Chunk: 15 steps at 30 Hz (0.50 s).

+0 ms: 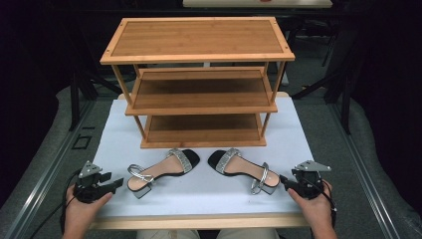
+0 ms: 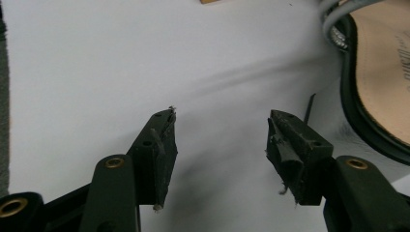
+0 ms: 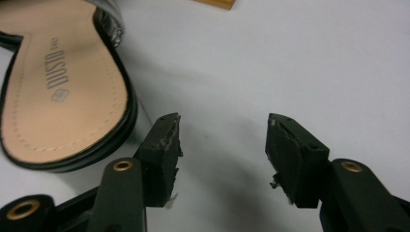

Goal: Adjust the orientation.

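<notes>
Two heeled sandals with tan insoles, black soles and silver straps lie on the white mat in front of a wooden shoe rack (image 1: 199, 79). The left sandal (image 1: 161, 169) has its heel toward my left gripper (image 1: 118, 183), which stands open just left of it. In the left gripper view that gripper (image 2: 220, 145) holds nothing, and the sandal's heel (image 2: 382, 72) lies to its right. The right sandal (image 1: 244, 169) points its heel at my right gripper (image 1: 283, 180), open beside it. In the right gripper view my gripper (image 3: 222, 145) is empty, with the sandal's insole (image 3: 58, 87) at its left.
The three-shelf bamboo rack stands at the back of the white mat (image 1: 119, 129), its shelves bare. A wooden table edge (image 1: 199, 221) runs along the front. Grey floor and metal rails flank the table on both sides.
</notes>
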Available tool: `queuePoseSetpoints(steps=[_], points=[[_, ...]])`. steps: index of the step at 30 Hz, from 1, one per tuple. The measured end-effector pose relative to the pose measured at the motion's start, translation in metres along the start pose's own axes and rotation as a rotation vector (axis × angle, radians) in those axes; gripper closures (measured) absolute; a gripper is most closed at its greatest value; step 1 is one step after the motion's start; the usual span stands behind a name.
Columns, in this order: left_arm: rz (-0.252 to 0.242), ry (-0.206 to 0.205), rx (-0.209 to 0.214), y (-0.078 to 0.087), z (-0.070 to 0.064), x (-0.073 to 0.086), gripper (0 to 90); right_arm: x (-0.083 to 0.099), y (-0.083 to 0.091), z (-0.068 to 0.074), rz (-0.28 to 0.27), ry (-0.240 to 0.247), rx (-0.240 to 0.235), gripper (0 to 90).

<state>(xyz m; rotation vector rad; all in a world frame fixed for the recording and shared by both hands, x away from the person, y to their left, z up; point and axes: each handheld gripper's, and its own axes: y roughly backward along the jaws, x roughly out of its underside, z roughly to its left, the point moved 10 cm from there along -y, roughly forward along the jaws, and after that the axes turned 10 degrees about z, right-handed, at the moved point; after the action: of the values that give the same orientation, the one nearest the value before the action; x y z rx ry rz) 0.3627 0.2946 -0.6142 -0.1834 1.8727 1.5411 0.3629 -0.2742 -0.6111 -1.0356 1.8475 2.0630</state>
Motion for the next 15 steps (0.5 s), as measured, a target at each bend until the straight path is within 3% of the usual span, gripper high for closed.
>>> queuePoseSetpoints(steps=[5, 13, 15], points=[[0.02, -0.046, -0.014, -0.0027, -0.0062, 0.0006, 43.4, 0.0011, 0.0015, 0.0081, 0.026, 0.009, -0.041, 47.0], [0.02, 0.013, 0.055, 0.0002, -0.0097, 0.0022, 46.3, 0.0011, 0.0021, 0.0045, 0.04, 0.005, -0.026, 44.1], [0.032, 0.008, 0.055, 0.0007, -0.0096, 0.003, 46.6, 0.0025, 0.0033, 0.0024, 0.049, 0.0, -0.024, 44.1]])
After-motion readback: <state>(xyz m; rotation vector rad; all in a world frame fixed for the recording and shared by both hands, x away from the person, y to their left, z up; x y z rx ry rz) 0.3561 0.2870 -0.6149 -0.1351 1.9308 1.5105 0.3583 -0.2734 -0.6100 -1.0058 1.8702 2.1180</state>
